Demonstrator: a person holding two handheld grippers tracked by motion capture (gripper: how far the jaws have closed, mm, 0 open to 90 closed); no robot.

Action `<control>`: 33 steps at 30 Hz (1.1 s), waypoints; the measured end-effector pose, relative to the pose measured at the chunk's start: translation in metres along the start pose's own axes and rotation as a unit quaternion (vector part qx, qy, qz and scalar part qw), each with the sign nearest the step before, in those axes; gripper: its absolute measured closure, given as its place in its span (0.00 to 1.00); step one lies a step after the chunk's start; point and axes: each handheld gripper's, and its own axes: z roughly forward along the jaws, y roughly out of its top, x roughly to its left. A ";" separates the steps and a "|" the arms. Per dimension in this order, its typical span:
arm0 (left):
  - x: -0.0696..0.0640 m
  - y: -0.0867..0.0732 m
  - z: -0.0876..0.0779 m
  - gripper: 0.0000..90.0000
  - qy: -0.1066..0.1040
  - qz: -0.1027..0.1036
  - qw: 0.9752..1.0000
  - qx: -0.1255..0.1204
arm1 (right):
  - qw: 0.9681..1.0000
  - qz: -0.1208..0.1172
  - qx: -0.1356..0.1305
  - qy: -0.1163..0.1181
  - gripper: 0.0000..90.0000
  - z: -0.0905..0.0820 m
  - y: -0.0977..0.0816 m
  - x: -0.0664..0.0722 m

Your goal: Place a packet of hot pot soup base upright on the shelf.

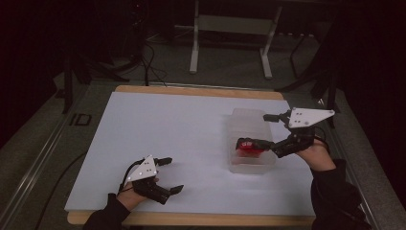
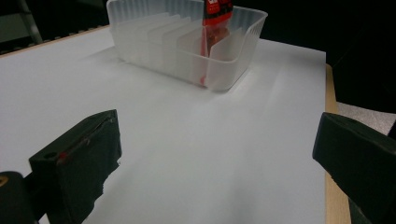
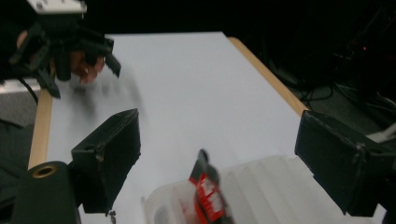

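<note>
Right gripper (image 1: 262, 130) stood apart above the red snack packet (image 1: 248, 146), slotted upright in the near compartment of the translucent ribbed plastic bin (image 1: 251, 165). Left gripper (image 1: 170, 174) sat apart, idle at near left.

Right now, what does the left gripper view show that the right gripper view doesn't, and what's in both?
Left gripper view: the bin's row of slot dividers seen from the side, with the red packet standing in an end slot. Right gripper view: the left gripper in a hand at the table's far edge, and cables on the floor. Both: bin, packet, white table, and open jaws holding nothing.
</note>
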 end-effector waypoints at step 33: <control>-0.003 0.000 0.000 0.02 -0.005 0.010 1.000 0.001 | 0.995 0.099 -0.009 -0.016 0.17 0.034 -0.082 0.090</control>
